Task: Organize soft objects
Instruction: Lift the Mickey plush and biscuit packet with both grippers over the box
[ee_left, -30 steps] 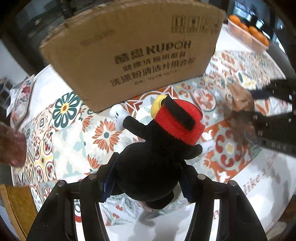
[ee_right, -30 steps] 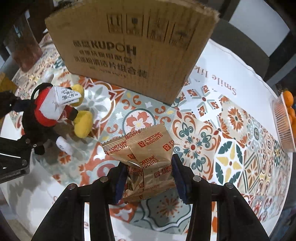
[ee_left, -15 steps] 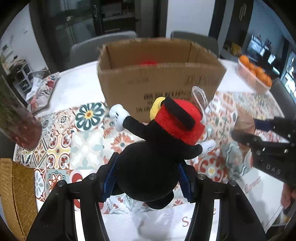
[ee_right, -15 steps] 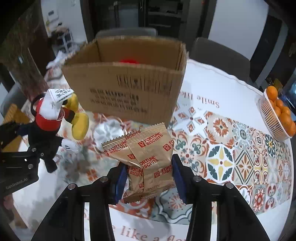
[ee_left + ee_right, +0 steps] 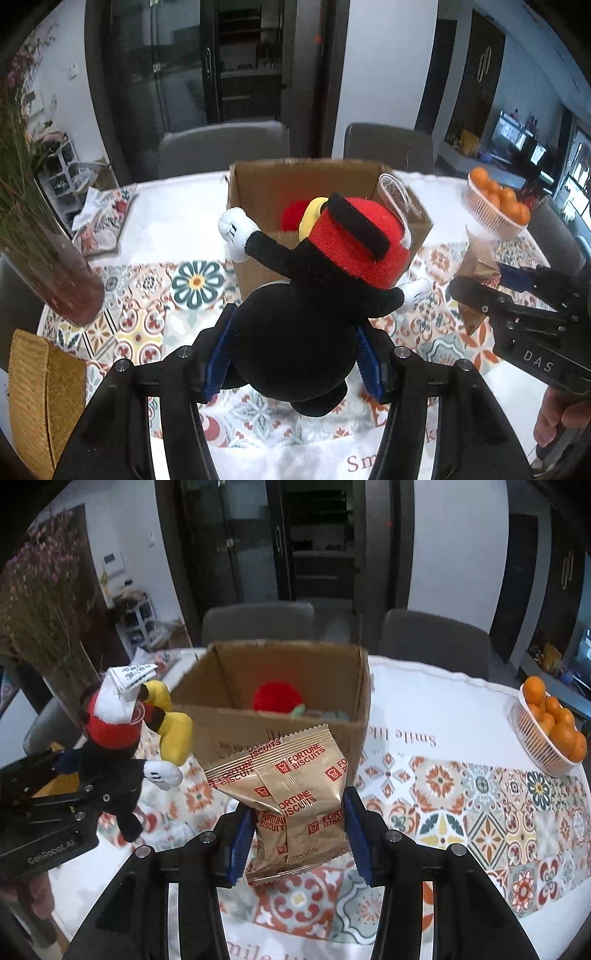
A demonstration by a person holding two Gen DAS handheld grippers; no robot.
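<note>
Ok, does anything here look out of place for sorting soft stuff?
One thing: the right gripper holds a crinkly gold Fortune Biscuits packet, a snack rather than a soft object, though it is raised before the cardboard box like the plush toy in the left gripper. Nothing looks spilled or damaged.

- Right gripper (image 5: 297,843) clamps biscuit packet (image 5: 291,794), held above worktop (image 5: 443,709).
- Open box (image 5: 280,709) behind; red thing inside.
- Left gripper (image 5: 55,797) w/ plush toy (image 5: 118,746) beside box.
- Orange basket (image 5: 543,738) far right.

A home dining room: tiled-pattern tablecloth (image 5: 480,812), 2 grey chairs (image 5: 258,624), basket of oranges (image 5: 550,727).
</note>
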